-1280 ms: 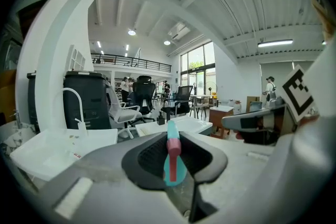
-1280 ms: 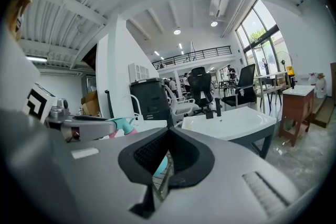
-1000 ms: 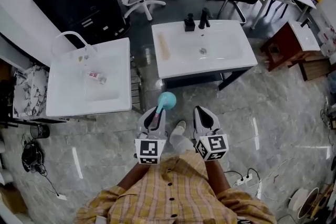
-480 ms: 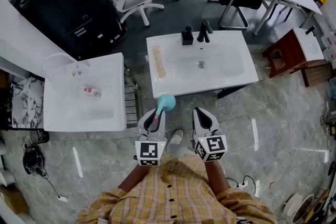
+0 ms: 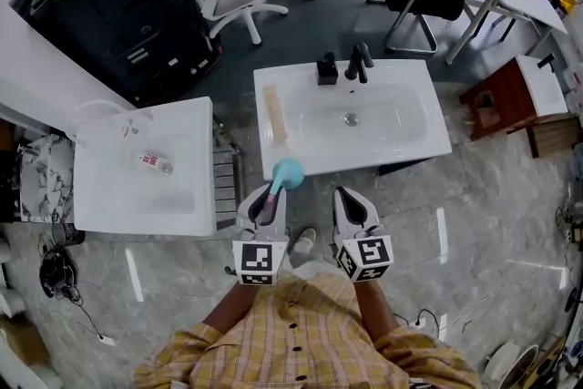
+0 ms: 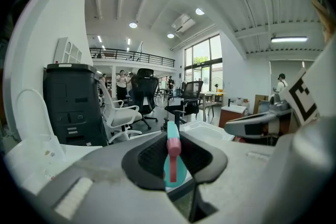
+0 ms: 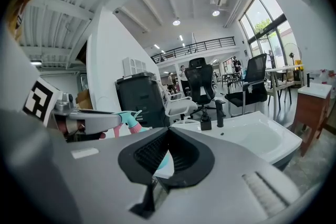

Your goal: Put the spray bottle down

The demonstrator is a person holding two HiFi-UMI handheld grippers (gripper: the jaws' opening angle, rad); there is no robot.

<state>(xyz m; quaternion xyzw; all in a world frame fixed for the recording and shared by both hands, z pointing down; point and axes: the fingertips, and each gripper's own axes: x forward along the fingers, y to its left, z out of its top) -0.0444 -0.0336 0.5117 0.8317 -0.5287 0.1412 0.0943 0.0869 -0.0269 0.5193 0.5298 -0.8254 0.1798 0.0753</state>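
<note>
The left gripper [image 5: 266, 199] had its fingers clamped on the spray bottle [image 5: 288, 171], a teal bottle with a pink trigger. The left gripper view showed the pink part standing upright between the two dark pads, with the teal body below it. The bottle was held in the air and rested on nothing. From the head view its round teal end pointed away from the person and sat over the near edge of the white sink [image 5: 401, 118].

The right gripper [image 5: 352, 196] was just beside the left one, at about the same height and also aimed toward the sink. Its fingers held nothing. In its own view their tips seemed to meet, though a narrow slit lower down made that hard to judge.

A black faucet [image 5: 358, 64] and a black soap dispenser [image 5: 326, 68] stood at the far rim of the sink. To the left, well apart from the grippers, a second white basin [image 5: 118, 196] held a small bottle [image 5: 155, 163] lying on its side. Grey stone floor [image 5: 474, 223] spread beneath the person's plaid shirt [image 5: 301, 342].
</note>
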